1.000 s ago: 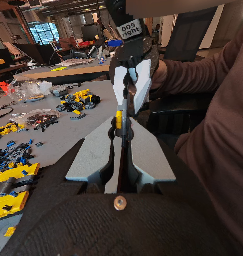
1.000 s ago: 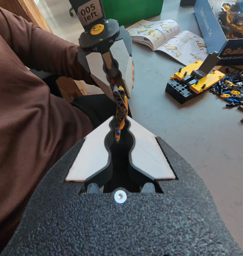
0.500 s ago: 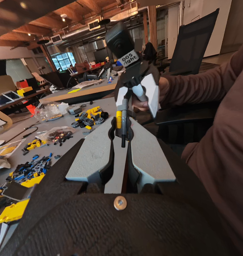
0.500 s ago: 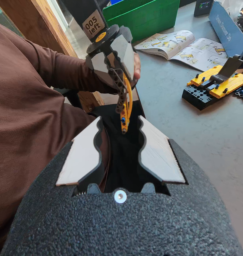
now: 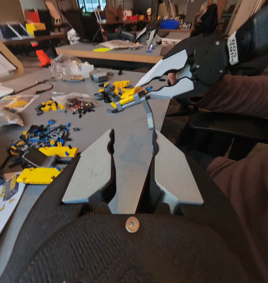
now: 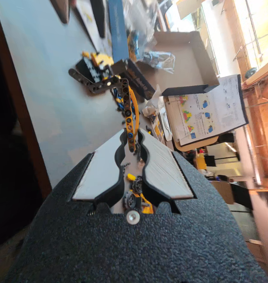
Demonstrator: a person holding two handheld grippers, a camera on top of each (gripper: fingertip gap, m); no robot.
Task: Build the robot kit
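Note:
My right gripper is shut on a long beam assembly of yellow and dark grey holed beams with a thin curved yellow strip. A dark grey arm bends off its far end. In the left wrist view the right gripper holds the assembly sideways above the grey table, with a grey piece hanging down. My left gripper is open and empty, just short of the assembly.
Loose blue, black and yellow parts, yellow panels, a bag of parts and wheels lie to the left. A cardboard box, a blue box and a picture board stand beyond. A chair is right. The tips of one gripper are about 11 cm away from the tips of the other.
My left gripper has let go of the assembly, opened and drawn back. My right gripper has closed on it, turned sideways and swung it out over the table.

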